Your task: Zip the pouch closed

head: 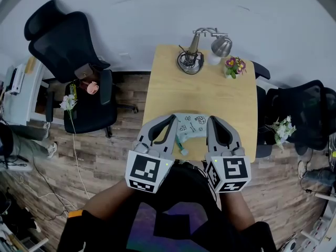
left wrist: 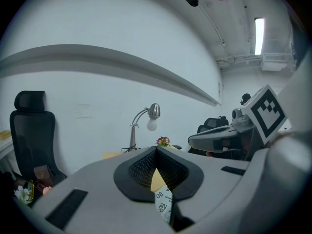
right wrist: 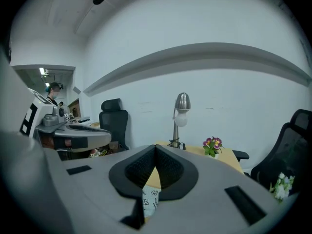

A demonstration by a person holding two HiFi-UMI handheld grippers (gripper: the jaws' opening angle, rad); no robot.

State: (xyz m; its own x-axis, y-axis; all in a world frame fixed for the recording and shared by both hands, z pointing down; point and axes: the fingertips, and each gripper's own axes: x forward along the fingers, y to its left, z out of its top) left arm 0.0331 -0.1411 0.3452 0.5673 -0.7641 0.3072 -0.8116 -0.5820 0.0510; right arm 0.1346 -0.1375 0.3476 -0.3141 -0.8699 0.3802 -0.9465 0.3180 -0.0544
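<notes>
Where the scene lies nearest the person, the left gripper (head: 171, 119) and the right gripper (head: 211, 121) are shown side by side, each closed on one end of the pouch (head: 191, 127). In each gripper view the ribbed pads (left wrist: 170, 168) are seen meeting at the tip, with a fold of the printed fabric pinched between them and hanging below. The pouch, pale with small printed figures, is thus spanned between the two grippers over the near end of the worktop (head: 173, 91), and it is judged to be held clear of the surface rather than resting on it. The step in hand is taken to be the securing and presenting of the pouch; the state of the zip cannot be made out. A small blue tab (head: 182, 150) hanging beneath may be the slider's pull. For the next move, one end would have to be kept taut by one gripper while the other is freed, closed on the pull and drawn along the zip's line. Counted, there are two grippers, one pouch and one worktop. At the worktop's far end one desk lamp (head: 203, 45) and one small pot of flowers (head: 234, 65) are set, and black office chairs (head: 67, 49) stand on both sides, at least two in all.
</notes>
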